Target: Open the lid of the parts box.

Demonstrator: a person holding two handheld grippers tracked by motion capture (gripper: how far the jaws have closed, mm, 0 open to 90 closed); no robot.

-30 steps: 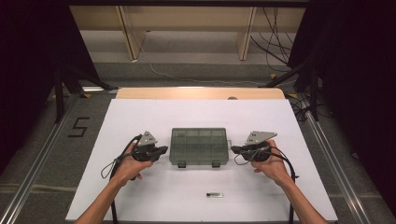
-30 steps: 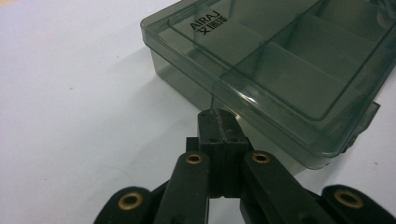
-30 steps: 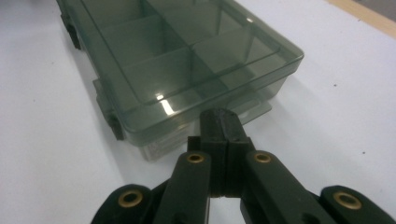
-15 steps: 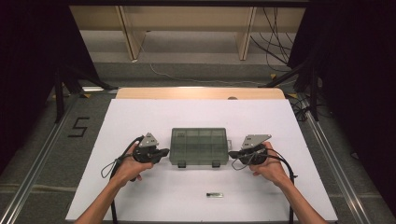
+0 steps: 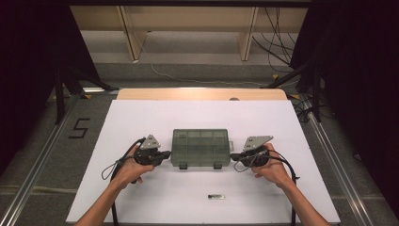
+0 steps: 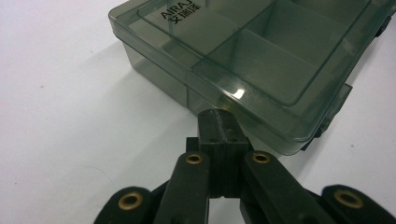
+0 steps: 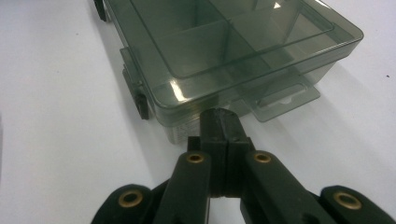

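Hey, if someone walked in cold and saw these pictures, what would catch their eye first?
A smoky clear compartment box, lid closed, sits mid-sheet on the white table. The left gripper and right gripper flank it, one at each short end, fingers shut with tips at its walls. A small dark object lies alone nearer the person.

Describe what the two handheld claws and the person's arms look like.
Both the left claw and the right claw are black, each topped by a grey three-cornered plate and trailing a thin black cable. In the gripper views each has two black jaw bars fixed with brass-coloured rivets, meeting at a blocky black tip. The forearms are bare, with no sleeves, gloves or watch visible.
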